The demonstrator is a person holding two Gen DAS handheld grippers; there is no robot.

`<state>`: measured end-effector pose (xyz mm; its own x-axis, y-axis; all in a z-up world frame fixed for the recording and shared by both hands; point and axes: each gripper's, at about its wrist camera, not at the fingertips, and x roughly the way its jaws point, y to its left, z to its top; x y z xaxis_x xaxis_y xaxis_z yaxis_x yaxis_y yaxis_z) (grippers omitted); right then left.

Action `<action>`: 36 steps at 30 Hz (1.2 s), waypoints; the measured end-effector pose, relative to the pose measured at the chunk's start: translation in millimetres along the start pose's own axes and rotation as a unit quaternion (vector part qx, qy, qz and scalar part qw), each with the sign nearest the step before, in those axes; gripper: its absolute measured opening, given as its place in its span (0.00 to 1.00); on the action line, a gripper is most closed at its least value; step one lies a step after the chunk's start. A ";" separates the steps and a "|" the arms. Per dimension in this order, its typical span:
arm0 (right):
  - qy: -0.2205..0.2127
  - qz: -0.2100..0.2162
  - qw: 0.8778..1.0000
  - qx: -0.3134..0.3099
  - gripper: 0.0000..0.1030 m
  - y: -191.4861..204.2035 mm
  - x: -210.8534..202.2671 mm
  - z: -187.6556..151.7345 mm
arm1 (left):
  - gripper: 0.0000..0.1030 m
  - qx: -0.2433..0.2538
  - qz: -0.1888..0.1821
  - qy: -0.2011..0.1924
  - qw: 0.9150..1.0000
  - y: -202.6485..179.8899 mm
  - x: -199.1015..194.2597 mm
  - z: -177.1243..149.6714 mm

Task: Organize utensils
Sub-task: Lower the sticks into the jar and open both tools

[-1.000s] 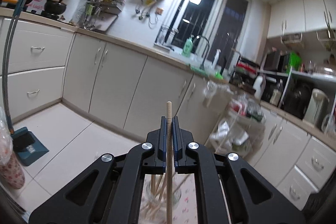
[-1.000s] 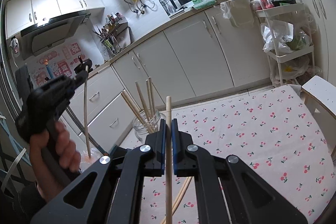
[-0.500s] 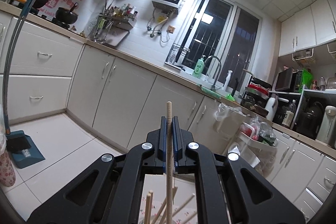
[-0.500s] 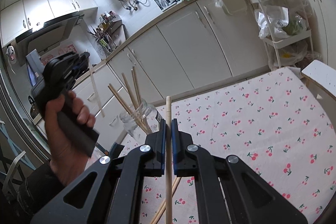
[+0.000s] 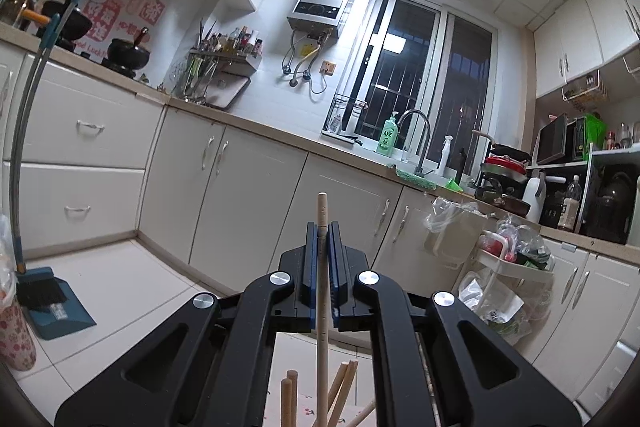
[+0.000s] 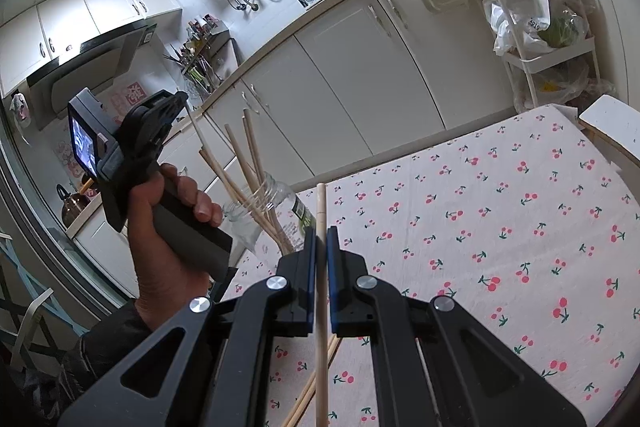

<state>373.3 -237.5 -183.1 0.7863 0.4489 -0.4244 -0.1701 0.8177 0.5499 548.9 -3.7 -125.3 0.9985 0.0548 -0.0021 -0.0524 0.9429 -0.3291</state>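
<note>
The left gripper (image 5: 323, 239) has its jaws pressed together on a wooden chopstick (image 5: 322, 291), which stands upright between the blue pads. The top end of this chopstick rises above the fingertips; its lower part runs down past the black linkage to the bottom edge of the view. Directly below the jaws, the tips of several other chopsticks (image 5: 289, 393) point upward. In the right wrist view the left gripper (image 6: 176, 107) is held by a hand (image 6: 168, 227) wrapped around its grey handle, up and to the left of the right gripper, with its chopstick (image 6: 196, 127) slanting down toward a glass jar (image 6: 276, 211).

The right gripper (image 6: 320, 239) likewise has its jaws closed on a second wooden chopstick (image 6: 321, 291), upright between the pads, with its top end above the fingertips and its length running to the bottom edge of the view. Just behind and below this stick, two loose chopsticks (image 6: 316, 383) lie slanted on the cloth.

The jar stands just left of and beyond the right gripper's fingertips, near the edge of the table. It holds a bundle of chopsticks (image 6: 240, 167) that fan up and to the left out of its mouth.

The table is covered by a pale cloth (image 6: 500, 227) printed with red cherries, extending right of and beyond the right gripper.

Farther out, white cabinets (image 5: 248, 199) run under a counter. A blue dustpan (image 5: 56, 307) with a long handle stands on the floor to the far left of the left gripper.
</note>
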 end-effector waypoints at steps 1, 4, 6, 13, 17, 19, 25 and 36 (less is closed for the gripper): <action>0.000 0.000 1.000 0.001 0.06 -0.3 0.3 -0.1 | 0.05 0.003 0.000 -0.001 1.000 -1.1 -0.5 -1.8; 0.002 0.000 1.000 0.003 0.06 -0.2 1.4 -0.6 | 0.05 0.014 -0.002 0.003 1.000 -3.2 -1.4 -8.8; 0.004 0.000 1.000 0.006 0.06 -1.0 1.9 0.0 | 0.05 0.020 -0.003 0.006 1.000 -3.0 -2.3 -12.6; 0.004 0.001 1.000 0.009 0.06 -3.3 2.6 0.7 | 0.05 0.069 -0.016 0.024 0.997 -9.7 -14.5 -26.2; 0.002 0.001 1.000 0.009 0.06 -3.3 2.1 1.0 | 0.05 0.094 -0.020 0.044 0.994 -13.0 -22.0 -33.5; 0.000 0.001 1.000 0.010 0.06 -3.5 1.2 1.3 | 0.05 0.104 -0.021 0.055 0.993 -12.8 -26.1 -35.1; -0.015 0.009 1.000 0.009 0.06 2.3 -8.0 5.4 | 0.40 0.151 -0.025 0.093 0.984 -18.8 -41.7 -38.7; -0.064 0.037 0.997 0.027 0.06 24.2 -36.4 30.2 | 0.68 0.151 -0.010 0.140 0.978 23.6 -113.0 -29.7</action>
<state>358.4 -244.9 -132.6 0.8426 0.4550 -0.2881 -0.2012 0.7621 0.6154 435.3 2.7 -160.8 0.9623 -0.0166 -0.2716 0.0069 0.9993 -0.0370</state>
